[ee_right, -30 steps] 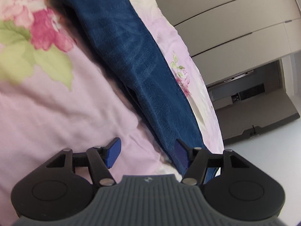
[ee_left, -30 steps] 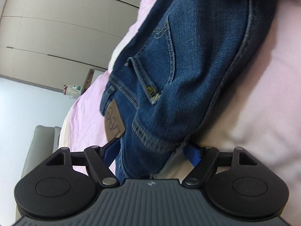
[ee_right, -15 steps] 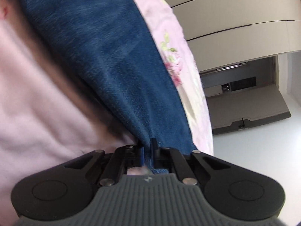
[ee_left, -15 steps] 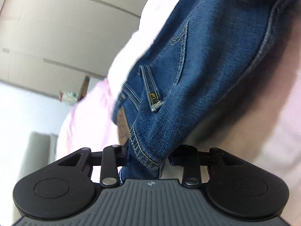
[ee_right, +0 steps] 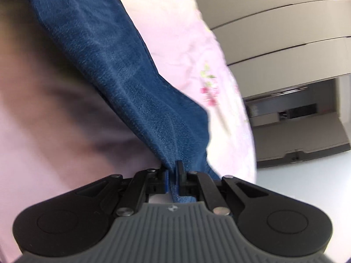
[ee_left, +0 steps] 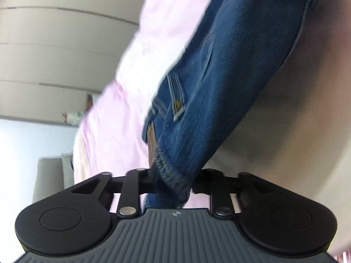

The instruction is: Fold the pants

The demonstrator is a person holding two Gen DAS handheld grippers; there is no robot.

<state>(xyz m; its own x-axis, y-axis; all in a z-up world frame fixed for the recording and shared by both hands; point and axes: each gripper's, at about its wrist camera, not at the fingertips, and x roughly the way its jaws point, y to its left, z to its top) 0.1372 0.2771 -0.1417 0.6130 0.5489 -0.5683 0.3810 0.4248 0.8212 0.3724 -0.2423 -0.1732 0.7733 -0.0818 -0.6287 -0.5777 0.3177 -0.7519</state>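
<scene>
The blue jeans hang over a pink bedsheet. My left gripper is shut on the waistband corner, near the brown leather patch and a belt loop. In the right wrist view my right gripper is shut on the hem end of a jeans leg, which stretches up and to the left, lifted off the sheet. Both views are blurred by motion.
The bed has a pink floral sheet. Beige wardrobe panels stand behind the bed. A grey seat is at the lower left. A dark shelf recess shows at the right.
Both grippers went from open around the denim to shut on it. The jeans have since lifted off the sheet and shifted in both views.
</scene>
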